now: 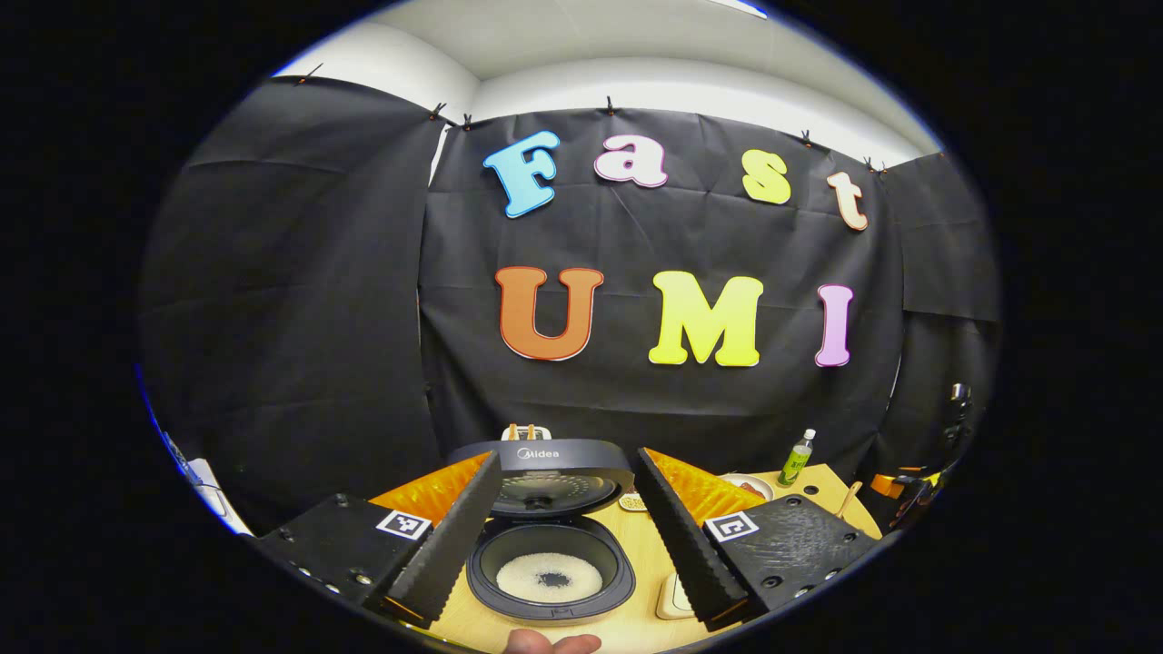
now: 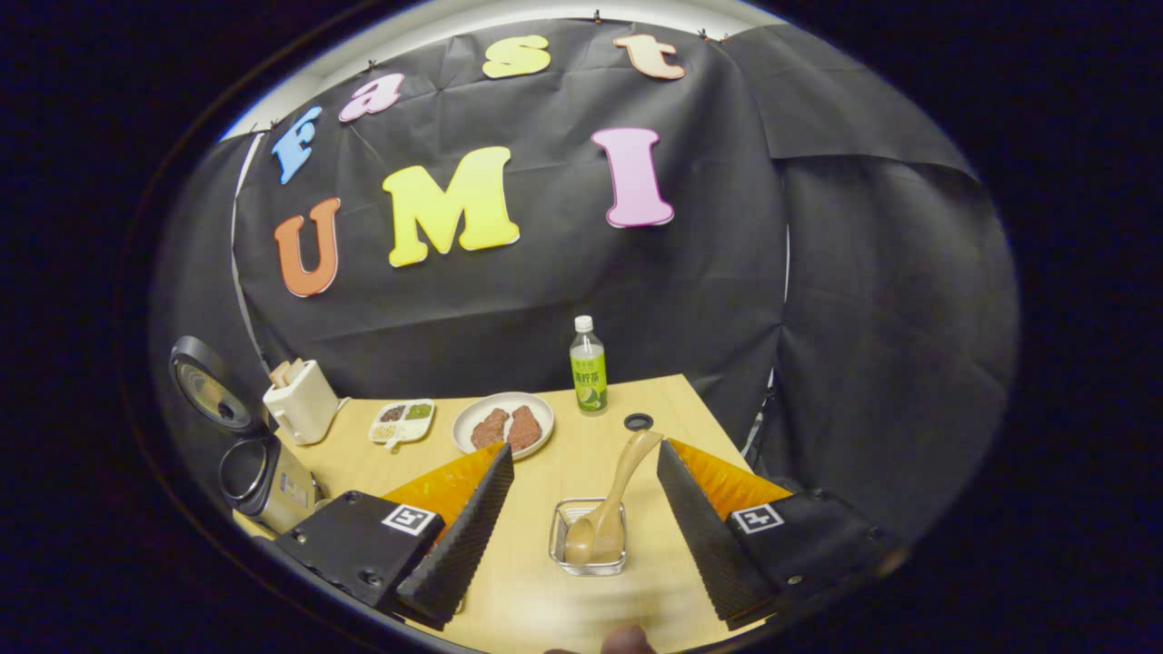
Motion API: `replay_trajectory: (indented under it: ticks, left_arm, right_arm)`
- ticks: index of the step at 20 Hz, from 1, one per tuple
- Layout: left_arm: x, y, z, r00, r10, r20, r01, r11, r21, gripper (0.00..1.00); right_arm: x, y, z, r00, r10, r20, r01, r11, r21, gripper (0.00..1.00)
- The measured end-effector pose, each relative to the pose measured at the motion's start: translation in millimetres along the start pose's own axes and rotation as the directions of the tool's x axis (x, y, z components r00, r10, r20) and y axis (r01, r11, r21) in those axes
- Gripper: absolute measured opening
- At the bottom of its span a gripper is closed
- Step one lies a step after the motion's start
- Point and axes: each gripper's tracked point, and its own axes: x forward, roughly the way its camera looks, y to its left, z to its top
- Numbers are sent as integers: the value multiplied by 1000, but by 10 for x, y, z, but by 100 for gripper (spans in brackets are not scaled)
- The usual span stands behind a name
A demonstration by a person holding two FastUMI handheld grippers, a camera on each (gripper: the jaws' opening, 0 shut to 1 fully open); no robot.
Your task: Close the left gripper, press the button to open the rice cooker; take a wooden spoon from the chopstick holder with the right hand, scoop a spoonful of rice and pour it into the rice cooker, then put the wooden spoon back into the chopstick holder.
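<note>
The dark rice cooker [image 1: 550, 595] stands open just ahead of my left gripper [image 1: 568, 459], its lid [image 1: 545, 474] raised. White rice [image 1: 527, 577] lies in a ring in the inner pot. The left gripper's jaws stand wide apart, one on each side of the cooker, holding nothing. In the right gripper view the wooden spoon [image 2: 607, 509] rests bowl-down in the clear square chopstick holder [image 2: 559, 545], its handle leaning up to the right. My right gripper [image 2: 583, 450] is open above the holder, and its fingers do not press on the spoon. The cooker [image 2: 268, 481] sits at far left.
On the wooden table [image 2: 545, 599] stand a white toaster [image 2: 300, 400], a small sectioned dish [image 2: 402, 418], a plate of meat [image 2: 504, 425] and a green-labelled bottle [image 2: 588, 368]. A pale dish [image 1: 674, 595] lies right of the cooker. A thumb [image 1: 550, 643] shows at the bottom edge.
</note>
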Motion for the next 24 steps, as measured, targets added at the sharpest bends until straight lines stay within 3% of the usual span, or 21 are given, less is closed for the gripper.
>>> replay_trajectory:
  ticks: [7,8,9,11,12,13,17,18,22,24]
  left_arm:
    - [7,196,-30,997,77,0,-77,997,14,94]
    - [25,217,-31,996,86,-2,-86,996,11,94]
    - [34,253,-46,995,96,-8,-96,995,9,94]
    - [47,328,-75,993,118,-20,-118,993,6,94]
    - [44,353,-94,992,127,-25,-127,992,5,94]
    - [46,372,-105,990,137,-31,-136,991,8,94]
    - [67,404,-189,985,160,-61,-159,987,29,94]
    - [68,399,-196,985,162,-64,-160,987,33,94]
    - [53,430,-242,983,169,-74,-167,986,26,95]
    - [10,473,-234,982,170,-79,-170,985,8,95]
  right_arm:
    - [810,-252,-516,986,-8,-166,15,999,45,100]
    - [913,-295,-553,984,-12,-179,21,999,47,92]
    - [1001,-326,-602,981,-10,-193,22,998,56,96]
    - [1163,-349,-666,975,13,-220,8,995,97,93]
    - [1243,-367,-679,974,20,-228,8,992,122,82]
    - [1294,-379,-706,971,17,-238,15,991,132,84]
    - [1403,-390,-782,963,18,-267,18,992,128,61]
    - [1393,-370,-797,962,26,-272,14,990,144,50]
    - [1311,-310,-752,963,33,-268,14,985,172,24]
    - [1225,-253,-708,964,37,-264,14,982,186,22]
